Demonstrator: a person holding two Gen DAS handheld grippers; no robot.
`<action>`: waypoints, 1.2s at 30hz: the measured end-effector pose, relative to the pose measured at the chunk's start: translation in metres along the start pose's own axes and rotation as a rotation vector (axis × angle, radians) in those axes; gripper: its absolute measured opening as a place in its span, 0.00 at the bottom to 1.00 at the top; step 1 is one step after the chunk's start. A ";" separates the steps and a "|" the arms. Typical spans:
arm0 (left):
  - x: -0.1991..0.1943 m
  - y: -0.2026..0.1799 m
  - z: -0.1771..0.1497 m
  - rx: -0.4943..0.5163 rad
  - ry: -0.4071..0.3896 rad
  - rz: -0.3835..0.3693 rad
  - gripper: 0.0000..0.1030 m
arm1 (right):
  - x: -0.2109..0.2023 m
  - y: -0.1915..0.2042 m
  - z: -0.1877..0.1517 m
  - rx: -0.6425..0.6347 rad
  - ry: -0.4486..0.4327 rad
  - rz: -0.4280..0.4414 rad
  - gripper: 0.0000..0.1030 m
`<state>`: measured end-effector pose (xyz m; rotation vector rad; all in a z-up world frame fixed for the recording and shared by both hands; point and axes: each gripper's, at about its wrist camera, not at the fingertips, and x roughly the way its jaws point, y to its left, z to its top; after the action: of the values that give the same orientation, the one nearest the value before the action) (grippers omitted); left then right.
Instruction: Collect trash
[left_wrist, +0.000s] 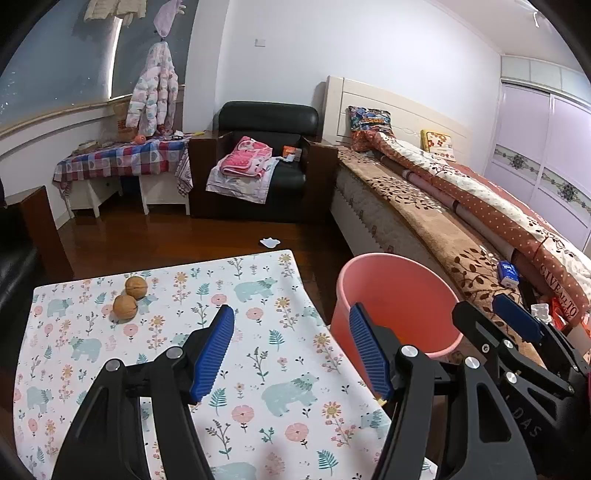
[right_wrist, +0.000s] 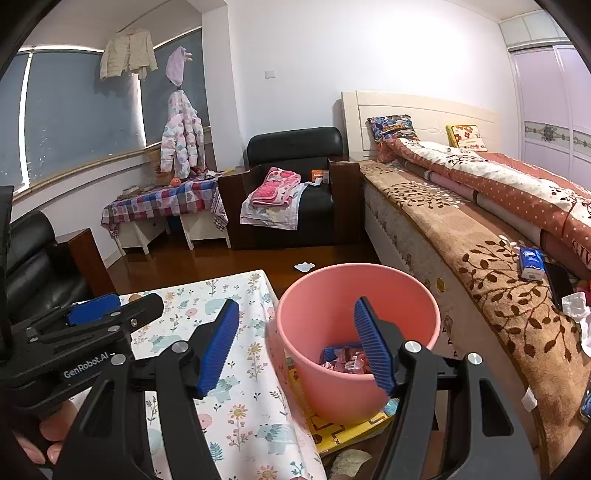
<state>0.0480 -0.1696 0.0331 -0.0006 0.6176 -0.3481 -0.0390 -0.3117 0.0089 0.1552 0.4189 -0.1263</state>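
Note:
A pink bucket (left_wrist: 369, 258) (right_wrist: 354, 267) stands on the floor between the table and the bed. Red wrappers (right_wrist: 347, 362) lie in its bottom. My right gripper (right_wrist: 296, 302) hovers open over the table's edge and the bucket, with nothing between its blue pads. My left gripper (left_wrist: 291, 308) is open and bare above the floral tablecloth (left_wrist: 258, 369), left of the bucket. Two walnuts (left_wrist: 131, 295) sit at the table's far left. A white scrap (left_wrist: 269, 242) (right_wrist: 304, 266) lies on the wooden floor beyond the table. Each gripper shows in the other's view (left_wrist: 495, 314) (right_wrist: 110, 306).
The bed (right_wrist: 480, 266) runs along the right, with a blue tissue pack (right_wrist: 532, 264) and crumpled white paper (right_wrist: 576, 302) on its edge. A black armchair (left_wrist: 266, 122) with folded cloths stands at the back. A yellow mat (right_wrist: 343, 428) lies under the bucket. A hand (right_wrist: 48, 435) holds the left gripper.

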 end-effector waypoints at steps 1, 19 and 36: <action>0.000 0.001 -0.001 0.000 -0.001 0.003 0.62 | 0.000 0.001 0.000 -0.002 -0.001 0.000 0.63; -0.003 0.010 -0.006 -0.022 0.005 0.011 0.62 | 0.000 0.007 -0.001 0.011 0.007 0.036 0.64; -0.003 0.011 -0.007 -0.023 0.005 0.009 0.62 | -0.001 0.012 -0.003 -0.011 0.007 0.017 0.64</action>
<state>0.0449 -0.1577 0.0278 -0.0193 0.6267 -0.3323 -0.0389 -0.2998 0.0080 0.1484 0.4247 -0.1073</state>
